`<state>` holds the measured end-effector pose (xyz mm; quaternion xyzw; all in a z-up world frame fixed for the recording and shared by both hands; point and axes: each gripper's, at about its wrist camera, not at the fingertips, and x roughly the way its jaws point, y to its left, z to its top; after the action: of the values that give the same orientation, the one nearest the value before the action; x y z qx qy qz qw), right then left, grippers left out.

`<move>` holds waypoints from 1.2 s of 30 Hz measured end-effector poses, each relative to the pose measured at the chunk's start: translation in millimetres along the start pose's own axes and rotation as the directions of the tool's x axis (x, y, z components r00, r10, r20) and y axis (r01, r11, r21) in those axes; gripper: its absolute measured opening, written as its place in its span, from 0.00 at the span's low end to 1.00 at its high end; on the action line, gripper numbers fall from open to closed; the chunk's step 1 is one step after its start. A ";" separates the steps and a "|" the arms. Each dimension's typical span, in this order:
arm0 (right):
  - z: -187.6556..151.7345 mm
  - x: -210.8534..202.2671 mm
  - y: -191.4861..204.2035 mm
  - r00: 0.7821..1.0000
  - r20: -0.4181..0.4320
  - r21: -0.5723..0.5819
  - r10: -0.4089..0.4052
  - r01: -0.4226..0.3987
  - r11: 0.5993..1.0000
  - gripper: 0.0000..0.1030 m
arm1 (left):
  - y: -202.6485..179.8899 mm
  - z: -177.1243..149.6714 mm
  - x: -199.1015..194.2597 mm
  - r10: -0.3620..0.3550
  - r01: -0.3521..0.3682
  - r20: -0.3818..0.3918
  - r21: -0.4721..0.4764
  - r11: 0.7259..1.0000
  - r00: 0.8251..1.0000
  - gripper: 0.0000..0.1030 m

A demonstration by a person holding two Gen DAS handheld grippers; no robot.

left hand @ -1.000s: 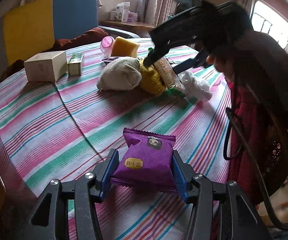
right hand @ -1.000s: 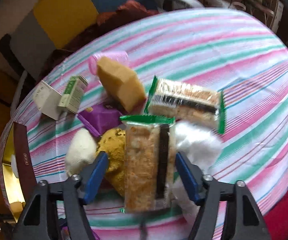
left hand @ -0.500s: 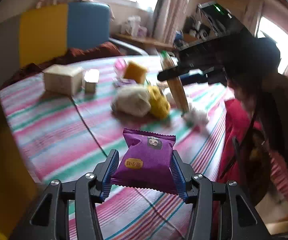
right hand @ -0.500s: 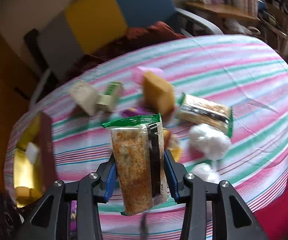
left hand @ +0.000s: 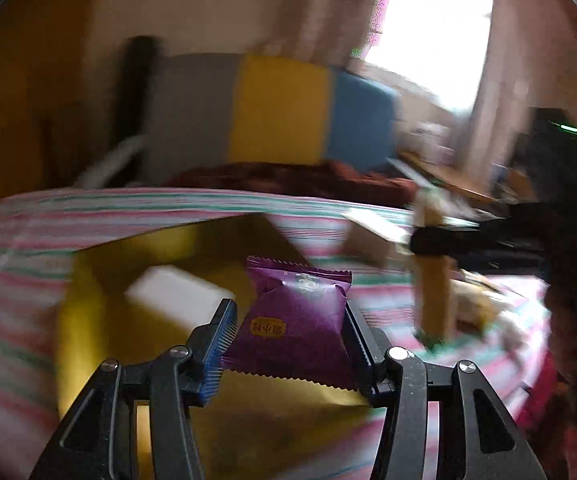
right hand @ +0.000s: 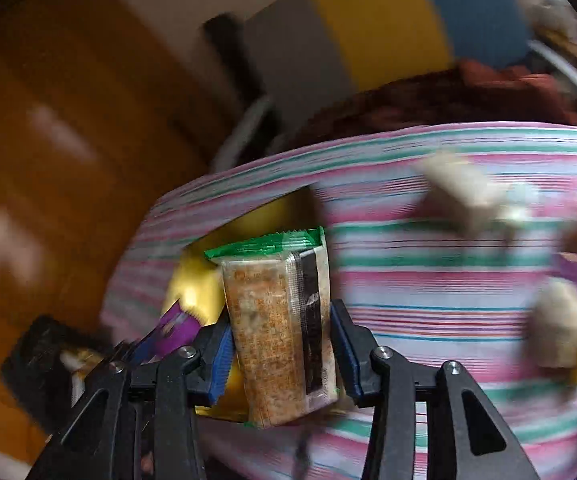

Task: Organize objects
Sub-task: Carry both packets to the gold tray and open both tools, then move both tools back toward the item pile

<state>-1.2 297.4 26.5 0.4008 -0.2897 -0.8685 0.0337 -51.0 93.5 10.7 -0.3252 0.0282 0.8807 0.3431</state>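
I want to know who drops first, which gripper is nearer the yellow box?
Left, as far as the blur allows. The left gripper holds its purple packet right over the yellow box. The right gripper, with its cracker pack, is near the box's edge.

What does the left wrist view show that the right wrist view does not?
Only the left wrist view: a bright window and a white box inside the yellow box. Only the right wrist view: orange-brown wooden panels beside the table. Both: the purple packet in the left claw, the cracker pack between the opening jaws of the right claw, the striped tablecloth.
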 end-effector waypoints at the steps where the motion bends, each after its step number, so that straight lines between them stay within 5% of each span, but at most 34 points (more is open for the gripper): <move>1: -1.2 6.9 7.7 1.000 -0.011 -0.001 0.011 -0.011 1.000 0.61 | 17.6 0.7 -0.1 0.063 -0.063 -0.006 -0.025 0.998 0.998 0.56; 5: -9.4 24.7 29.0 0.999 -0.038 -0.023 0.032 -0.033 0.999 0.70 | 58.8 -5.3 -9.4 0.179 -0.177 0.006 -0.110 0.978 0.984 0.88; 17: -61.5 20.9 61.4 0.982 0.067 -0.225 -0.174 0.185 0.957 0.70 | 64.9 -28.4 -37.8 0.273 -0.267 0.024 -0.136 0.954 0.962 0.95; 36: -82.5 6.2 53.7 0.952 0.158 -0.223 -0.262 0.293 0.930 0.70 | 25.0 -37.8 -51.7 0.270 -0.268 0.034 -0.044 0.962 0.962 0.99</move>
<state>44.3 211.7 8.6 0.3753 -0.1228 -0.9169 -0.0588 -17.1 33.8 7.2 -0.3075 0.0479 0.9259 0.2143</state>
